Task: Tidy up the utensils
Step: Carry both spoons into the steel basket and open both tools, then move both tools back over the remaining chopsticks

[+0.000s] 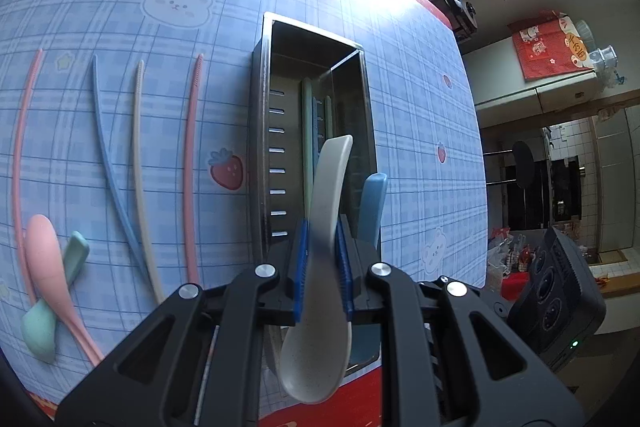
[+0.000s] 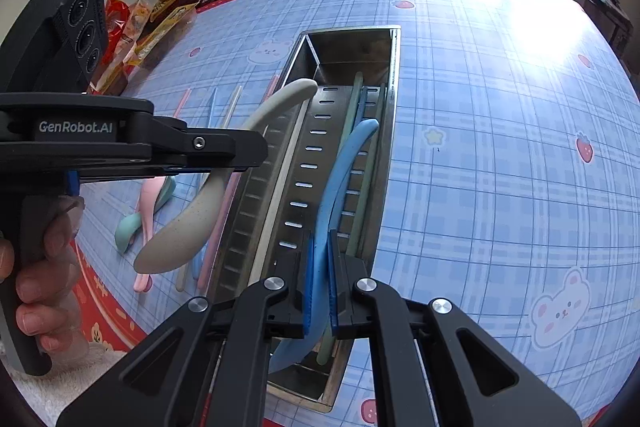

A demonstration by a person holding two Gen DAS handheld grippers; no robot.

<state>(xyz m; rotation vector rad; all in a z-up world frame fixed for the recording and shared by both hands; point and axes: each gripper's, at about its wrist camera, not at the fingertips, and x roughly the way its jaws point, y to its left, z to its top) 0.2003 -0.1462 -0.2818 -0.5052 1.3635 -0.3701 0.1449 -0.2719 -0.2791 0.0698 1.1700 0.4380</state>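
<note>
My left gripper [image 1: 323,267] is shut on a beige spoon [image 1: 326,195], held over the near end of the steel utensil box [image 1: 262,131]. In the right wrist view the same beige spoon [image 2: 200,203] hangs left of the box [image 2: 394,75]. My right gripper [image 2: 321,287] is shut on a blue spoon [image 2: 340,179], held over the box's right part. The blue spoon's handle [image 1: 372,211] shows beside the beige one. Green and blue chopsticks [image 1: 308,131] lie inside the box.
Pink, blue and beige chopsticks [image 1: 138,155] lie on the blue checked tablecloth [image 1: 420,131] left of the box. A pink spoon [image 1: 44,247] and a green spoon [image 1: 40,327] cross at the near left. Snack packets [image 2: 160,11] sit at the table's far left.
</note>
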